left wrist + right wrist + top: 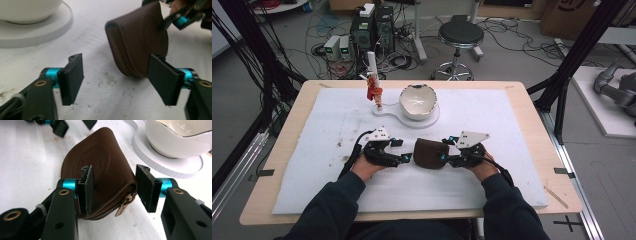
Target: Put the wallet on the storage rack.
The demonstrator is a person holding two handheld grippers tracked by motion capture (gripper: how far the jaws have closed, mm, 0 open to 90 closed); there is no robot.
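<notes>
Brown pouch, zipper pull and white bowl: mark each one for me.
brown pouch (100, 152), right gripper view, embossed leather face
zipper pull (122, 207), right gripper view, brass tab
white bowl (417, 102), high view, inner wall

Pouch (430, 153) on the mat (312, 170), toward the near edge of the table (282, 145), midway across. Left gripper (406, 158) just left of it, right gripper (443, 158) at its right end. Bowl (417, 101) on a stand (388, 111) behind, near the far edge; figurine (375, 92) left of the bowl.

White bowl (417, 101) on a white stand (428, 120), red figurine (374, 93) beside it.
</notes>
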